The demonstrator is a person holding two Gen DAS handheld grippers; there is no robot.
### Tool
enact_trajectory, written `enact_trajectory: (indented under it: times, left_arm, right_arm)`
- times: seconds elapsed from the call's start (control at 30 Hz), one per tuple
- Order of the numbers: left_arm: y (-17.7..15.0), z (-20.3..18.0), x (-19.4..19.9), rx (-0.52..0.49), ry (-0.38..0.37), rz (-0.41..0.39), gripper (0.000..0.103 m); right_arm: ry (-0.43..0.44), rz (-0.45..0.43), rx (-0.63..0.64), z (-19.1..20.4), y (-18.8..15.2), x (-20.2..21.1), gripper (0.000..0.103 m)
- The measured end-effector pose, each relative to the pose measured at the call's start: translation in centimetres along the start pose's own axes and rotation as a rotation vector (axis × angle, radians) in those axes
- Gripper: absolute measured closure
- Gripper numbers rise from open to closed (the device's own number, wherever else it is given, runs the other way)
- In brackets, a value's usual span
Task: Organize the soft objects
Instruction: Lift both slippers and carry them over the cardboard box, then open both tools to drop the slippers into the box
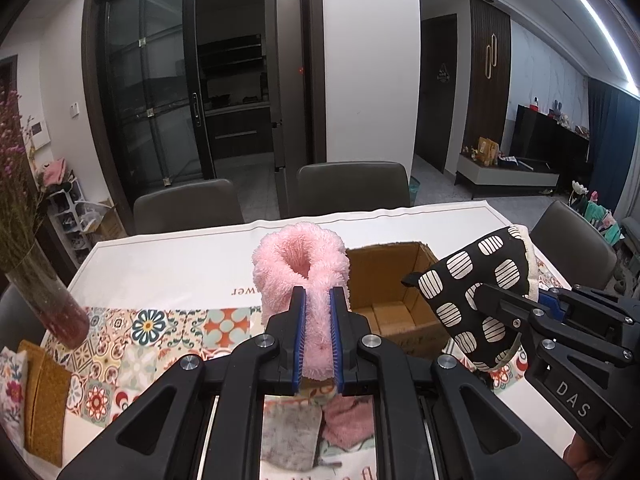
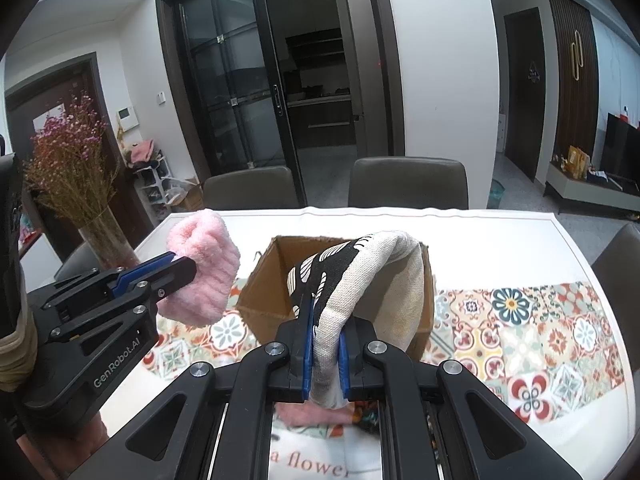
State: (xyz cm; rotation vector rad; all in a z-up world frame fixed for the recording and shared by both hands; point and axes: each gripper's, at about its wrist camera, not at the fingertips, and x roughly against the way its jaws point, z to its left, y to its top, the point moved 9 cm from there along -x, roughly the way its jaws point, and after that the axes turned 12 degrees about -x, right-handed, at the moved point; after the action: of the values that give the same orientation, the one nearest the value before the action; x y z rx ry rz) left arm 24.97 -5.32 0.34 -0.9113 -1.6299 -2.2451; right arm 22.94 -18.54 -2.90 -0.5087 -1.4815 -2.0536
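While left gripper (image 1: 318,308) clamps pink sock (image 1: 302,264) | right gripper (image 2: 325,336) pinches oven mitt (image 2: 372,280) over box (image 2: 264,280)

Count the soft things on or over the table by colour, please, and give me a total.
Pink: 2, fluffy sock in the left claw, pink cloth on the table
Black-and-white: 1, oven mitt in the right claw
Grey: 1, cloth
Mustard: 1, pad
Total: 5

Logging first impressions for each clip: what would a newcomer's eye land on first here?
Most striking is the fluffy pink cloth pinched in the left claw, held up over the table. Beside it the right claw grips a black-and-white patterned oven mitt, right in front of the open cardboard box on the tiled runner.
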Motion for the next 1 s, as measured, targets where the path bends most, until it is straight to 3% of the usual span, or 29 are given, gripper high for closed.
enact_trajectory:
  times: [0.33, 0.73, 0.93, 1.0]
  left_arm:
    - [1.5, 0.4, -4.5, -0.007, -0.015, 0.013, 0.09]
    - [2.2, 0.2, -8.9, -0.01, -0.038, 0.028, 0.09]
    - [1.9, 0.0, -9.7, -0.01, -0.038, 0.046, 0.087]
    - [1.9, 0.1, -9.8, -0.013, -0.032, 0.047, 0.081]
  right_arm:
    - [-0.01, 0.003, -0.006, -1.0, 2.7, -4.0, 0.092]
    - [-0.023, 0.027, -0.015, -2.2, 3.5, -8.1, 0.092]
    - [-0.024, 0.04, -0.024, -2.6, 3.5, -9.4, 0.091]
    - [-0.022, 0.045, -0.027, -2.6, 3.4, -9.7, 0.09]
